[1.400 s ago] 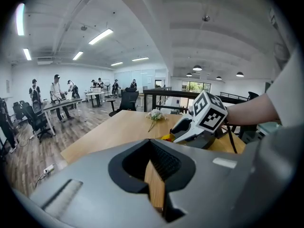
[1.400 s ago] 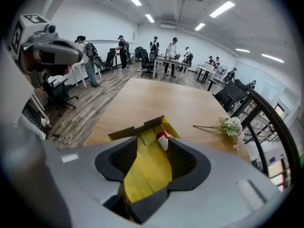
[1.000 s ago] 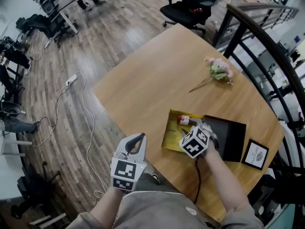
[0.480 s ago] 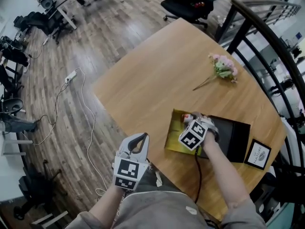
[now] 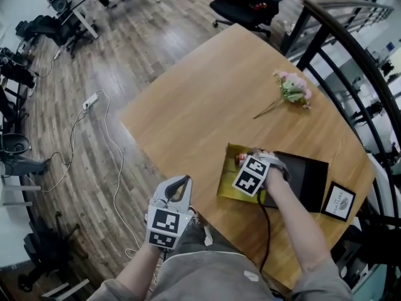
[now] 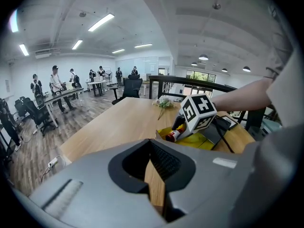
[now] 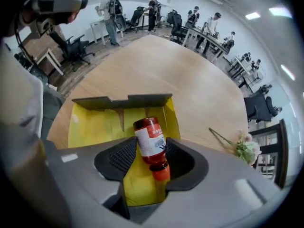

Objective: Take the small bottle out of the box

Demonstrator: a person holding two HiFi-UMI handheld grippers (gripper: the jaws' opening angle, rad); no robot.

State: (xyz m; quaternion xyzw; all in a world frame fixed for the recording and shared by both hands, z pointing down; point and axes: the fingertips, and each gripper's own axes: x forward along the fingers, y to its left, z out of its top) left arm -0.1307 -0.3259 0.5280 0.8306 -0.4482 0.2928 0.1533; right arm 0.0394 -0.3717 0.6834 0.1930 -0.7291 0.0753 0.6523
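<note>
A small red bottle [image 7: 151, 144] with a white label and an orange cap lies in the open yellow box [image 7: 95, 125] near the table's front right. My right gripper [image 7: 150, 152] reaches into the box with the bottle between its wide jaws; its pads sit close beside the bottle, which still rests in the box. In the head view the right gripper [image 5: 254, 168] covers most of the bottle [image 5: 240, 160]. My left gripper [image 5: 178, 187] hangs off the table's near edge, shut and empty. In the left gripper view the bottle [image 6: 175, 133] shows under the right gripper's marker cube.
The box's black lid [image 5: 307, 180] lies right of the yellow box [image 5: 227, 179]. A framed card [image 5: 338, 202] sits near the table's right corner, and a pink flower sprig [image 5: 289, 89] lies farther back. A black railing [image 5: 351, 55] runs along the right; an office chair [image 5: 250, 5] stands beyond the table.
My right gripper has moved a little forward into the box, over the bottle. The left gripper has stayed in place.
</note>
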